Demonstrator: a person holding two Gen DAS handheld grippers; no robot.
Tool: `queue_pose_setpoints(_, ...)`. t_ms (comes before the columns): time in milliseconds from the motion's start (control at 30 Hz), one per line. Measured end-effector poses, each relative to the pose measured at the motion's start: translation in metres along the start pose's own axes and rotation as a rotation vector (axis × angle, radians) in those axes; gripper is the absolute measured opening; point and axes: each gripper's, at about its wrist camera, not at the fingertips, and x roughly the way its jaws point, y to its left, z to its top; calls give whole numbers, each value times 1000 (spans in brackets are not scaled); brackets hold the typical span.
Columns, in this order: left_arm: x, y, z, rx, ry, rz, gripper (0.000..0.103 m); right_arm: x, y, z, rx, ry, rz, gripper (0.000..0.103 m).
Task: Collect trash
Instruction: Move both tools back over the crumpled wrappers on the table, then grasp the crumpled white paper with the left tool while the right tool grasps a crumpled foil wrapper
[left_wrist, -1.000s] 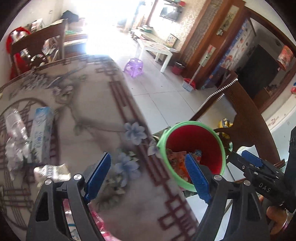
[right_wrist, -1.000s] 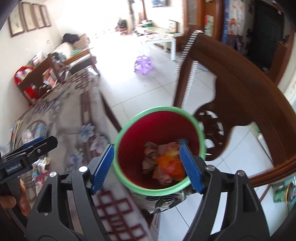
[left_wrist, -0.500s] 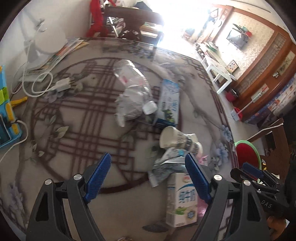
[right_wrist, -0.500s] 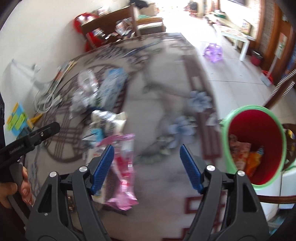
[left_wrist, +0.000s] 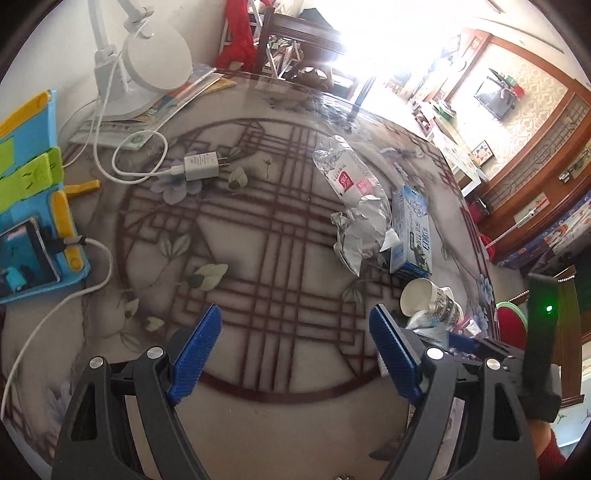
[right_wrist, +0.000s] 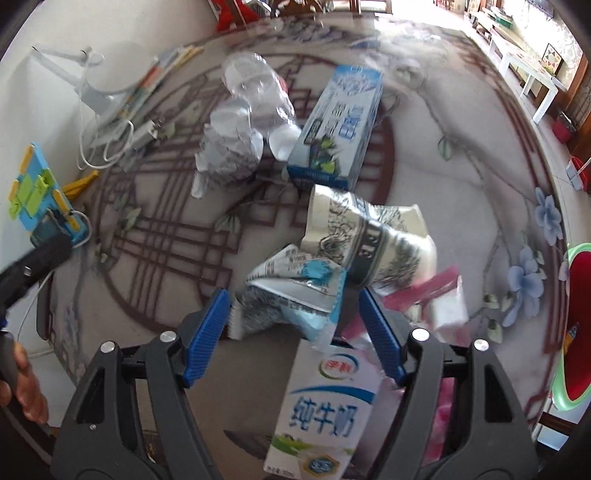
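Trash under the closing right tool (right_wrist: 293, 325): crumpled wrapper (right_wrist: 291, 295).

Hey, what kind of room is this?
Most likely a home dining and living room: a dining table with a patterned cloth, a wooden chair beyond it, and a wall television farther back.

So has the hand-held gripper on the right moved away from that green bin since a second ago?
Yes. The right hand-held gripper has swung from over the green bin, now at the right edge of its view, to the crumpled wrapper on the table; its jaws are closing around it.
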Motion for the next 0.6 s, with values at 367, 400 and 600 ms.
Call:
queue_pose_setpoints(367,86,-41,58,124,63,-103,79,-37,2,-10,122,-117,43,26)
queue_pose_setpoints(400,94,-46,62,127,71,-106,79,-44,1,-12,131,-129,37,26)
queue_pose_setpoints(600,130,-66,75,136,111,-122,72,-66,-5,-16,154,-158,12,26)
